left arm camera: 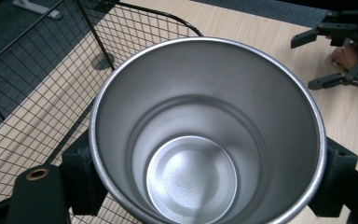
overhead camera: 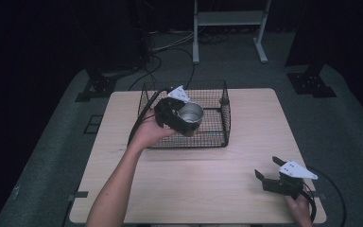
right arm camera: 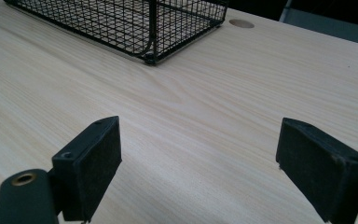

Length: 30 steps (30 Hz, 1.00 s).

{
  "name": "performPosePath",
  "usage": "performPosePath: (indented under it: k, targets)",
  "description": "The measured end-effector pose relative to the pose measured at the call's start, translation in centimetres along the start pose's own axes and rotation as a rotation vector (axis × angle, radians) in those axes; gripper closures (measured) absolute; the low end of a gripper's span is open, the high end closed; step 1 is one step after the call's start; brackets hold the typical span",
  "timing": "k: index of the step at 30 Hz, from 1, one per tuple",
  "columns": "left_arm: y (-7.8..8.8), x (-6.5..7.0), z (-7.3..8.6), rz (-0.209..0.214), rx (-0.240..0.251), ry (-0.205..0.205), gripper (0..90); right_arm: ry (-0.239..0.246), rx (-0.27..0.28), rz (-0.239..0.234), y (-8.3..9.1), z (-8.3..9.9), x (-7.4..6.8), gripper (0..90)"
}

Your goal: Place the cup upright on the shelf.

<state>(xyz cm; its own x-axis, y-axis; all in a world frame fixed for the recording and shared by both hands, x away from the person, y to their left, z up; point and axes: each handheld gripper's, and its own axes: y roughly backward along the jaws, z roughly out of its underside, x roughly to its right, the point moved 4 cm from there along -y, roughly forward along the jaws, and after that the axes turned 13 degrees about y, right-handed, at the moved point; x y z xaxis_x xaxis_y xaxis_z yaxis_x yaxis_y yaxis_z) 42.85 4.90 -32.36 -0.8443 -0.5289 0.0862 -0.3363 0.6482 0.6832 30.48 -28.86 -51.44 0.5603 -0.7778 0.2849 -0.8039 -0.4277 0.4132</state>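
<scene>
A shiny metal cup point(overhead camera: 190, 113) is held over the black wire basket point(overhead camera: 216, 137), its open mouth tipped toward the camera. My left gripper point(overhead camera: 182, 119) is shut on the metal cup point(left arm camera: 205, 135); its black jaws press on the cup's two sides, and the cup is empty inside. My right gripper point(overhead camera: 270, 169) rests low at the table's front right corner with its jaws wide open. Nothing lies between its pads point(right arm camera: 91, 158), just bare wood. The wire basket point(right arm camera: 135, 23) stands ahead of it. The right gripper point(left arm camera: 328, 58) also appears far off in the left gripper view.
The light wooden table point(overhead camera: 208, 189) carries the basket at its back middle. Cables trail from both grippers. A white frame's legs point(overhead camera: 196, 42) and dark stands are on the carpet behind the table. A round hole point(right arm camera: 241, 23) sits in the tabletop.
</scene>
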Motion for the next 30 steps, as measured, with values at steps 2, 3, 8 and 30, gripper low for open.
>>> performPosePath:
  k: [2,3,8,30]
  targets:
    - [-0.3,-0.4,-0.2,-0.005,-0.010,0.004,17.9,-0.008,0.003,0.000,0.0,0.0,0.1,13.4]
    - [-0.3,-0.6,-0.3,-0.007,-0.014,0.002,17.9,-0.008,0.004,0.000,0.0,0.0,0.1,13.4]
    - [-0.7,-1.3,-0.6,-0.016,-0.020,0.015,17.9,-0.012,0.005,0.001,0.0,0.0,0.1,13.4]
    - [-1.3,-3.1,-4.1,-0.058,-0.006,0.024,17.8,-0.029,0.018,0.000,0.1,0.0,0.3,13.4]
